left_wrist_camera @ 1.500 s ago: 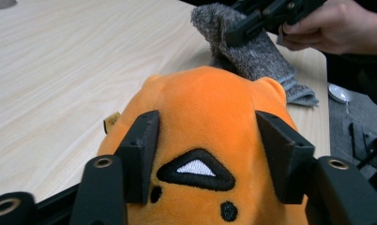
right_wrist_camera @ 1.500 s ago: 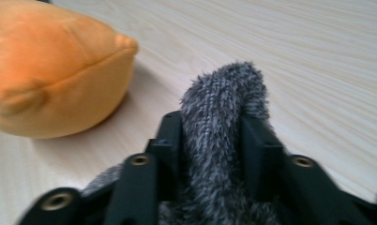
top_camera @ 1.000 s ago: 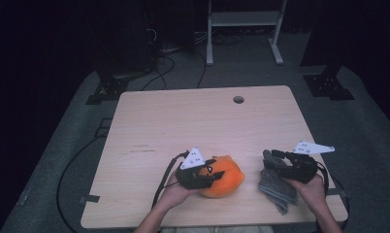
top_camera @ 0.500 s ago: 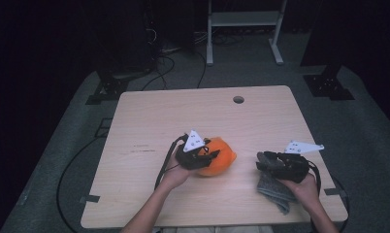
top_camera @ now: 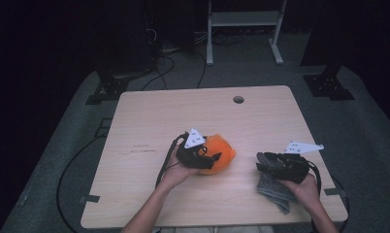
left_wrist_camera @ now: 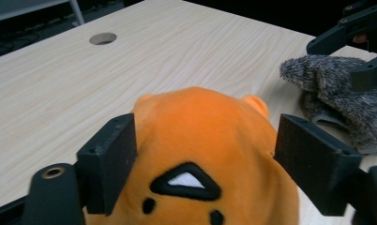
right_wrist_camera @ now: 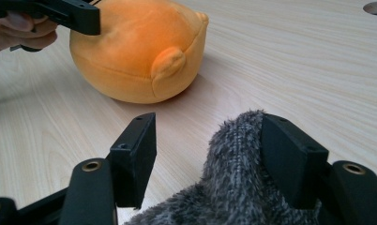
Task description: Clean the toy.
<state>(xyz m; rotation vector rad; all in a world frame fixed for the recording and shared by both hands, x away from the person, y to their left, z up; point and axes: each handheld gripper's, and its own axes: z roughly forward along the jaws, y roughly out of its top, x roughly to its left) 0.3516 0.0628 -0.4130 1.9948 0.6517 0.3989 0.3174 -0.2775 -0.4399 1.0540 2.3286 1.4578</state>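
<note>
An orange plush toy [top_camera: 222, 151] sits on the wooden table [top_camera: 183, 116] near its middle. My left gripper [top_camera: 213, 158] straddles the plush [left_wrist_camera: 200, 117]. Its jaws have just been opening, with a gap at one pad, so it is open. A grey fuzzy cloth [top_camera: 275, 191] lies at the front right. My right gripper [right_wrist_camera: 210, 140] is over the cloth [right_wrist_camera: 233, 183], which leans on one jaw and is clear of the other. Those jaws have also just been opening.
A round cable hole [top_camera: 238, 99] is in the table's far side. A white-framed stand [top_camera: 241, 19], black stand feet [top_camera: 329, 85] and cables [top_camera: 169, 63] are on the floor behind. The plush and the cloth lie about a hand's width apart.
My left hand has carried the plush from near the front edge toward the table's middle, then stopped. The right hand has stayed over the grey cloth.
</note>
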